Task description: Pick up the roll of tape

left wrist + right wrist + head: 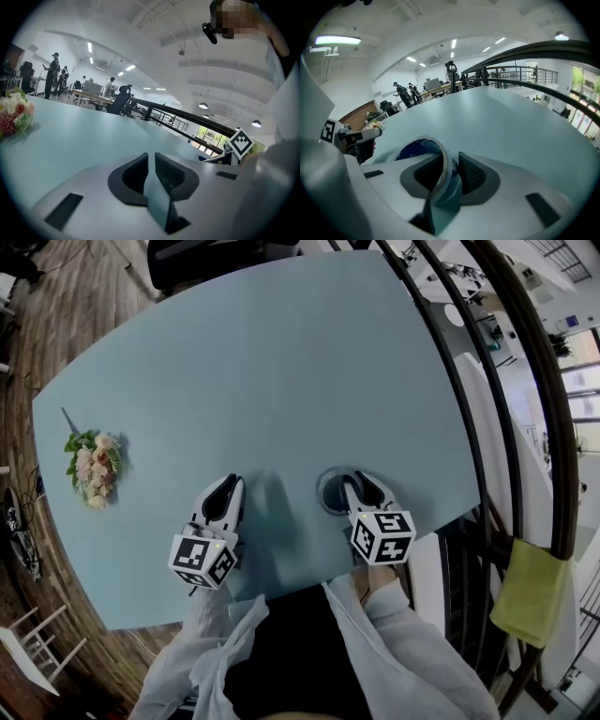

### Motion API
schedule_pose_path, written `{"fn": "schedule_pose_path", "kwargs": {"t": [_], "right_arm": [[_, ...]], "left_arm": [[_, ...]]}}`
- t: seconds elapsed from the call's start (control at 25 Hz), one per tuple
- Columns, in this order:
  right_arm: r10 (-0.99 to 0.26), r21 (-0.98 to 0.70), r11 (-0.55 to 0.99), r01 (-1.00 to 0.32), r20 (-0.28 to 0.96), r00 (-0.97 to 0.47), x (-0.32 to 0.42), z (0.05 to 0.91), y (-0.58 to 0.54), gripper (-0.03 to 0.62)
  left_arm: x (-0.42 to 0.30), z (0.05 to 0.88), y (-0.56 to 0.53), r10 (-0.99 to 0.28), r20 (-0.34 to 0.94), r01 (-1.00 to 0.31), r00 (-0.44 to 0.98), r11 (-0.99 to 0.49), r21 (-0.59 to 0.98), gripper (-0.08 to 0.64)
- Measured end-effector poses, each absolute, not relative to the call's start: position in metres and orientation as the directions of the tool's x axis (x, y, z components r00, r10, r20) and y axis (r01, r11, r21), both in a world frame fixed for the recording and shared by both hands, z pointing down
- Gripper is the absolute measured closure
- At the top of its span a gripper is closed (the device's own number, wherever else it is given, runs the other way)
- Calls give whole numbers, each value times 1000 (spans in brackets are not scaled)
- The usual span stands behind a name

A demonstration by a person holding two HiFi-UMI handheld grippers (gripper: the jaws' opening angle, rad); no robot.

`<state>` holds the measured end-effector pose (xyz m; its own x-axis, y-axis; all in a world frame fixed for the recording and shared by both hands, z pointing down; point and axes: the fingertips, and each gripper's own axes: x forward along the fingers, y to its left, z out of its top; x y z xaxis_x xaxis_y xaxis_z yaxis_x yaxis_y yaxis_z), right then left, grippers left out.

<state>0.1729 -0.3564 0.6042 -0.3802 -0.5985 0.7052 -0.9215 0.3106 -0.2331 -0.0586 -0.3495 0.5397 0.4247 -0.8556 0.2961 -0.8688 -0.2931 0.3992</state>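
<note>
Right gripper view showed the right gripper's [451, 161] fingers clamped on the tape's [417, 149] wall, one finger inside the ring. The grasp looked made and the lift remained. Only the head view showed the whole ring flat on the bench [281, 362], near its five o'clock edge. At the tape's nine o'clock the left gripper's [151, 164] fingers stood narrowly apart, empty.

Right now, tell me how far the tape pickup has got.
Done: the right claw is at the roll of tape, jaws astride its wall. In hand: the pads look closed on that wall. Left: the lift; the roll seems to lie on the table. The left claw holds nothing.
</note>
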Motion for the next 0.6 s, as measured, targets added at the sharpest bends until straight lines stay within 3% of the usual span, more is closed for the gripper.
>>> {"fn": "schedule_pose_path", "kwargs": {"t": [0.6], "right_arm": [[-685,-278,261,-924,621,-380,186,563,-320,482]], "left_arm": [[-45,515,-323,-838,258,-848,480,-369,379,502]]}}
